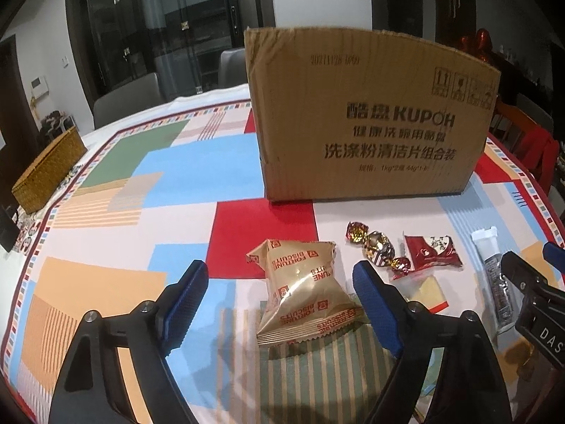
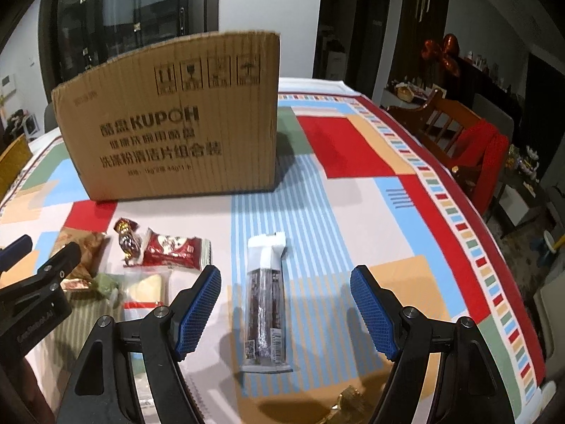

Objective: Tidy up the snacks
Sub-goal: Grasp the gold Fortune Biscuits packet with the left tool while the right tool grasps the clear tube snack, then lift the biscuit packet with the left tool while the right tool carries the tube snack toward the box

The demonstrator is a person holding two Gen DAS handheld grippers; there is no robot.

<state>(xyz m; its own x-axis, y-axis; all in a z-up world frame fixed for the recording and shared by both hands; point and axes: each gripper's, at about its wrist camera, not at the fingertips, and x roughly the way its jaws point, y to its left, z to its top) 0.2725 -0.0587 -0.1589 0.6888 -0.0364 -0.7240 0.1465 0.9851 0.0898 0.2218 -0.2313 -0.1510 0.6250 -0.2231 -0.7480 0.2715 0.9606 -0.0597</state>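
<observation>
— On the patchwork-coloured tablecloth (image 1: pixel 183 162), what stands behind the snacks?

— One tall brown corrugated cardboard box (image 1: pixel 367 113) printed KUPOH. Only its front wall shows, so I cannot tell what is inside. At the far left edge sits a woven yellow-brown basket (image 1: pixel 49 173); its contents are hidden too.

— And the snacks themselves?

— All loose on the cloth in front of the box. A gold foil packet marked FORTUNE BISCUITS (image 1: pixel 303 289) lies nearest the left gripper (image 1: pixel 279 284). Beside it are a gold-and-red twist-wrapped candy (image 1: pixel 378 249), a small red sachet (image 1: pixel 432 256) and a clear pouch with a pale yellow wedge (image 1: pixel 425 291). Further right lies a long clear-and-white wrapped dark snack bar (image 2: pixel 266 304).

— How do the tongs stand?

— The left gripper's blue pads are apart, flanking the gold packet without pressing it. The right gripper (image 2: pixel 286 309) is also spread wide, the bar between its jaws, untouched.
</observation>
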